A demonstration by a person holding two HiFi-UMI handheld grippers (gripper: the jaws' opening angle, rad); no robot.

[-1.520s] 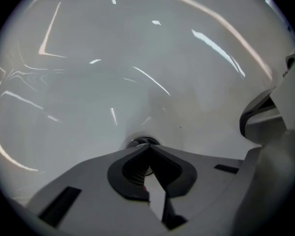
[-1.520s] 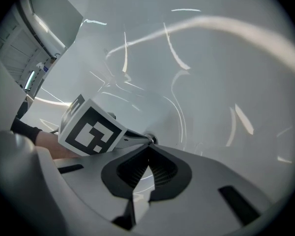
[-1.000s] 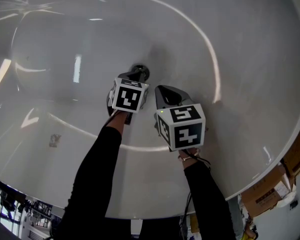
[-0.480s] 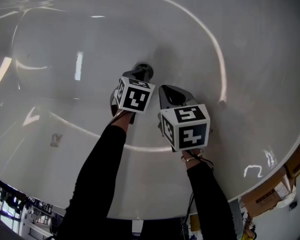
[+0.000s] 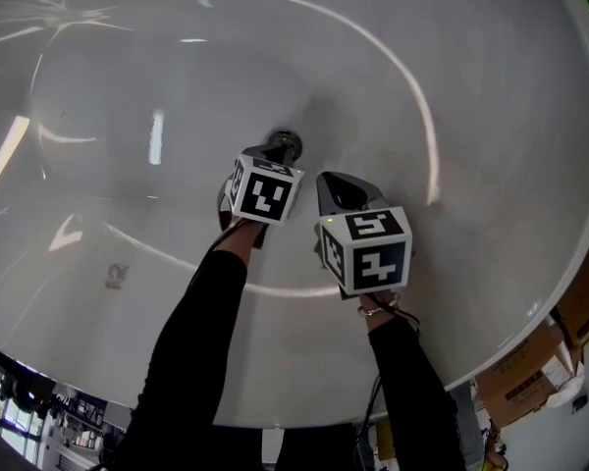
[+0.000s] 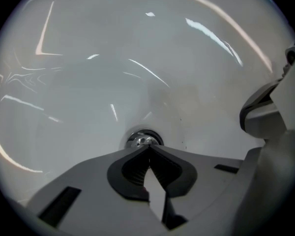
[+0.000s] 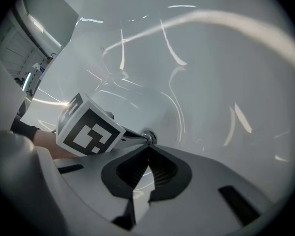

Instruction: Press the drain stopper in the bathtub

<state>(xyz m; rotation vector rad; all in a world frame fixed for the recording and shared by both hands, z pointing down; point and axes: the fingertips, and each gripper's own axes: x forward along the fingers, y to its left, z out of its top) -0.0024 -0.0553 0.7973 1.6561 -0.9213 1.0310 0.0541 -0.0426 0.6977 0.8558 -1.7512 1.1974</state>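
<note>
Drain stopper (image 6: 143,139): round chrome cap, rigid, probably slick and sprung, set in the floor of the white bathtub (image 5: 471,116). Your left gripper (image 6: 148,147), jaws together on nothing, points at its near edge; contact unclear. Press square on centre. Right gripper (image 7: 148,149) is likewise closed and empty, just beside.

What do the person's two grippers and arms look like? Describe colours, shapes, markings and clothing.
The left gripper and right gripper are pale grey plastic with dark ribbed pads inside. Each carries a white cube with black square markers. Both arms wear long black sleeves; a thin bracelet shows at the right wrist.
</note>
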